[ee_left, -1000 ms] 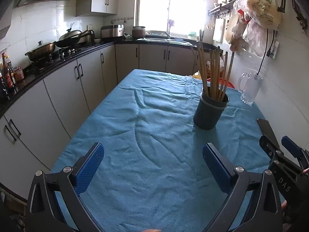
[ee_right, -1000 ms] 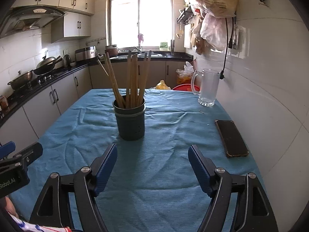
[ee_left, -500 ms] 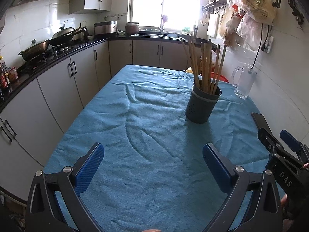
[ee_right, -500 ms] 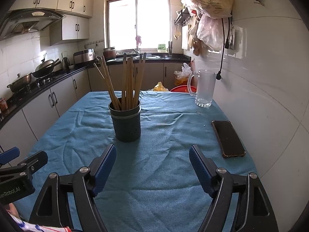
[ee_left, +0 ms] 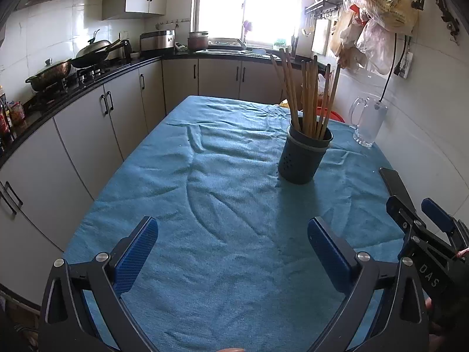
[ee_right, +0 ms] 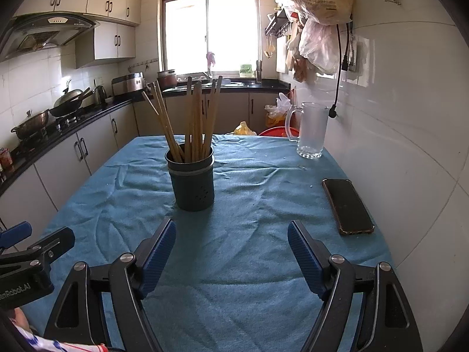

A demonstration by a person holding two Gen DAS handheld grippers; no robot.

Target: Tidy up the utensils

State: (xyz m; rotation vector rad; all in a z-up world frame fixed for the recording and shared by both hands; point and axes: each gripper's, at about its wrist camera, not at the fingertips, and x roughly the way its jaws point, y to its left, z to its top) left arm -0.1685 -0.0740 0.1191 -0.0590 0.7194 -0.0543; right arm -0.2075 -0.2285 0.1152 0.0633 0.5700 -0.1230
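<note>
Both claws hang spread wide and empty above the blue cloth of the worktop (ee_right: 249, 264): the right claw (ee_right: 231, 252) just short of the dark holder (ee_right: 192, 182), the left claw (ee_left: 231, 252) further back, neither touching anything. The chopsticks (ee_right: 193, 117) stand upright in the holder near the middle of the cloth, and no loose utensils show anywhere on it, so the sorting looks finished or nearly so. A phone (ee_right: 347, 205) and a glass mug (ee_right: 310, 130) sit along the wall side.
</note>
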